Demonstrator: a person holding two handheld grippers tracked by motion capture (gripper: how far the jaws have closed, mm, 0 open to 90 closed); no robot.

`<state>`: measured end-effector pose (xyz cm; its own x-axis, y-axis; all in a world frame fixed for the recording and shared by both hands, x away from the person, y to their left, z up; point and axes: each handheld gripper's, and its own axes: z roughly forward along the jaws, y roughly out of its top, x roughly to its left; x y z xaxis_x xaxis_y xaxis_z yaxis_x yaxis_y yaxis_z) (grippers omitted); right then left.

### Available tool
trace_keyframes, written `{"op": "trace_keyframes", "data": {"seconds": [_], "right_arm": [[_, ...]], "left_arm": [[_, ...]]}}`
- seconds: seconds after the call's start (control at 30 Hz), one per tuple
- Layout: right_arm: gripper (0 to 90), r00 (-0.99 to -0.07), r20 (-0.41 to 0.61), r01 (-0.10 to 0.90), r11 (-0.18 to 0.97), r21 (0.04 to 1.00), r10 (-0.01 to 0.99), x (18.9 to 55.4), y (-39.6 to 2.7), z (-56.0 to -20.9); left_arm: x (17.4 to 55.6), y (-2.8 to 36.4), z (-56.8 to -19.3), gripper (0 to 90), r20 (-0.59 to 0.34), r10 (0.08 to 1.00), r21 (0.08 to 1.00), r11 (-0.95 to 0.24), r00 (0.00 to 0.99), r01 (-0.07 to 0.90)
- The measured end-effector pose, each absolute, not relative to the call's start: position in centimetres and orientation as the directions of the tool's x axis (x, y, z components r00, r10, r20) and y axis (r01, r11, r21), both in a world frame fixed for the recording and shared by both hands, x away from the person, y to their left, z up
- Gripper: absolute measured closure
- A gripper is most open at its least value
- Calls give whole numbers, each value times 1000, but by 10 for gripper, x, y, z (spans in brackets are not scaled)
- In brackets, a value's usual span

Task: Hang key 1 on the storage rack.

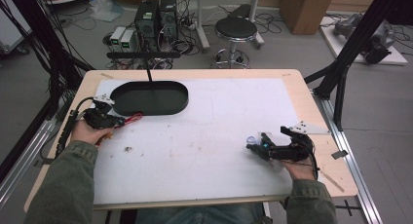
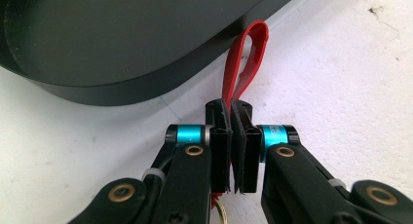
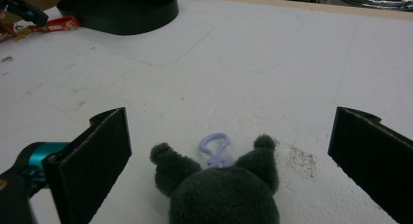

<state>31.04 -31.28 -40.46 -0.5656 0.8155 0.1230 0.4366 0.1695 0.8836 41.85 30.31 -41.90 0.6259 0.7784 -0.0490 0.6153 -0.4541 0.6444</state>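
grey plush toy (image 3: 221,197) cut off below, red strap's (image 2: 246,63) near end hidden between jaws

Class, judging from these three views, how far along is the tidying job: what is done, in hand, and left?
Done: nothing shows inside the black tray. In hand: the left gripper is shut on the red strap beside the tray. Left: the grey plush toy lies between the open jaws of the right gripper, not yet gripped.

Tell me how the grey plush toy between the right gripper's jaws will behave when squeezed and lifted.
The plush toy looks fuzzy and stuffed, so it will probably squash between the pads and weigh little. Its rounded body probably won't roll far. The lilac clip on top would likely dangle.
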Motion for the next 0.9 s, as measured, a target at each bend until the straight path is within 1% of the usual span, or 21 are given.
{"op": "trace_keyframes", "data": {"seconds": [0.33,0.5,0.67,0.8,0.9], "right_arm": [[8,-567,121,435,172,884,815,311,-313,-405],[8,-569,119,431,172,886,813,311,-313,-405],[8,-570,118,429,172,887,813,311,-312,-404],[9,-572,114,424,174,889,812,311,-313,-404],[8,-573,115,423,173,889,812,311,-313,-404]], "left_arm": [[418,303,-418,869,-28,783,640,-463,621,613],[416,307,-413,869,-43,788,655,-441,614,613],[412,313,-403,869,-74,790,682,-405,609,609],[409,319,-391,868,-106,802,713,-351,588,607],[408,320,-375,868,-96,797,728,-352,596,588]]}}
